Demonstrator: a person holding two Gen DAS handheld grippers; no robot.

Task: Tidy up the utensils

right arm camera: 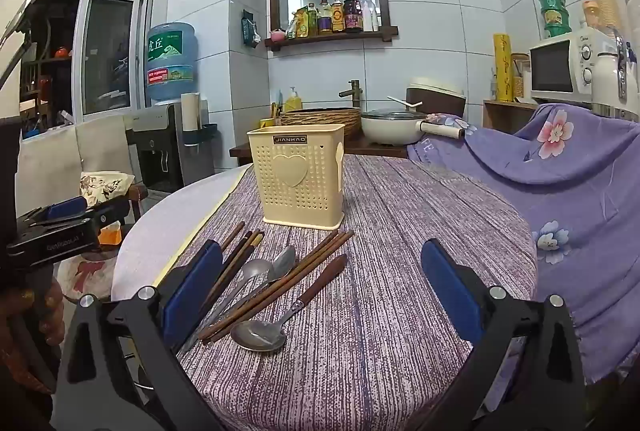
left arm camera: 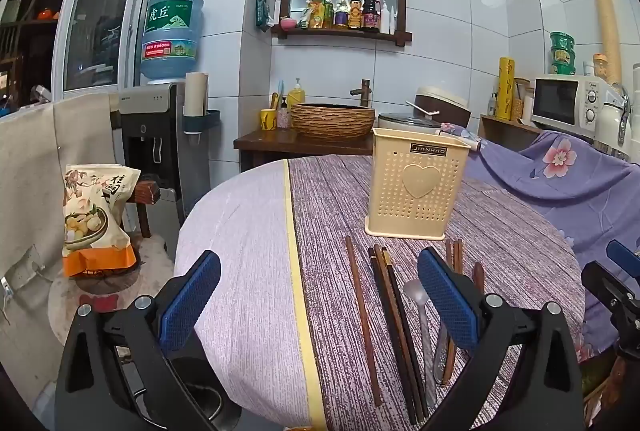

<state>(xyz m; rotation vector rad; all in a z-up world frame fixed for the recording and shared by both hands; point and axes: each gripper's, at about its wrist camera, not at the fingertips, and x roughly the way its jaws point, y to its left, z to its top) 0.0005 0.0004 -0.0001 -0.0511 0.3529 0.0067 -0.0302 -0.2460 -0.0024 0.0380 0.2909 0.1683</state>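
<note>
Chopsticks (right arm camera: 244,259) and spoons (right arm camera: 260,335) lie loose on the table (right arm camera: 380,371) in front of the cream holder (right arm camera: 298,177), so I've got both the left gripper (left arm camera: 320,307) and right gripper (right arm camera: 324,295) spread wide, empty, ready to grab.

My left gripper (left arm camera: 320,295) has jaws wide, blue pads bare, nothing between them, hovering over the round table (left arm camera: 240,231) near its front edge. Cream perforated utensil holder (left arm camera: 416,187) stands upright mid-table, heart on its face. In front of it wooden chopsticks (left arm camera: 384,319) lie roughly parallel, pointing at the holder; one single stick (left arm camera: 362,315) sits apart to their left. Metal spoon (left arm camera: 418,295) is partly hidden behind my right-side pad. My right gripper (left arm camera: 616,283) shows at the frame's right edge.
</note>
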